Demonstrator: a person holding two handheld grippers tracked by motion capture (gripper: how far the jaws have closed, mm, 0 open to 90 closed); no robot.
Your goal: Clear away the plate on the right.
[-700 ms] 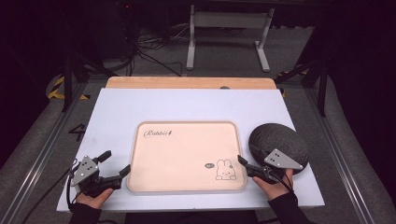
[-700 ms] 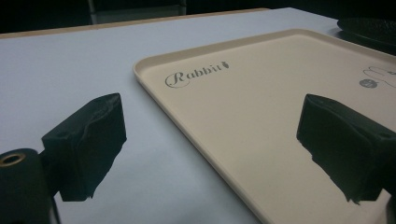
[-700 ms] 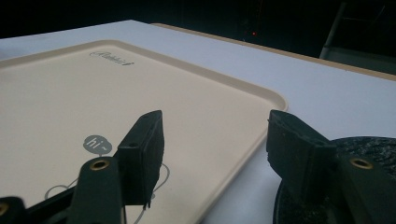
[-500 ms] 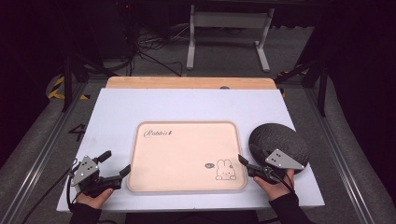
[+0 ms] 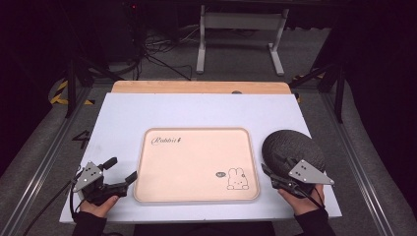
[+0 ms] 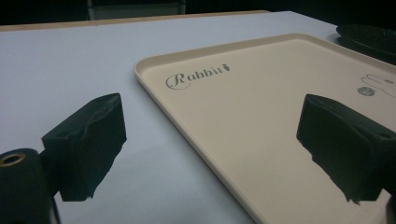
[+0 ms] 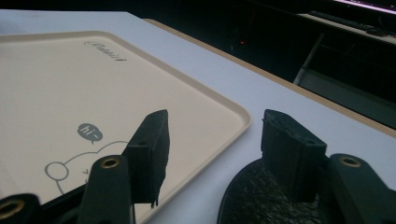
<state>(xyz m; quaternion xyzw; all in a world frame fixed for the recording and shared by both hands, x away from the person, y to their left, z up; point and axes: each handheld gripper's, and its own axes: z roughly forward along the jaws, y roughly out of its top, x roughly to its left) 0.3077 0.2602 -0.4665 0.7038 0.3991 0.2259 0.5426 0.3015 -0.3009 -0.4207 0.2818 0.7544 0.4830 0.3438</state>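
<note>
The left gripper (image 5: 121, 173), jaws wide and empty, sits at the lower left; the right gripper (image 5: 268, 173), jaws apart and empty, overhangs the dark, rough, round mat (image 5: 290, 145). Between them lies the smooth beige rounded-rectangle tray (image 5: 196, 162), long axis left-right across the frame's middle.

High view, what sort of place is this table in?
Probably a lab or recording workspace, not a home: a white table on a metal-rail frame, loose cables on the floor behind, and a dark surround.

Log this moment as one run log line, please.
left claw: open, beside tray left edge | right claw: open, over dark round mat | tray: nothing on it
</note>
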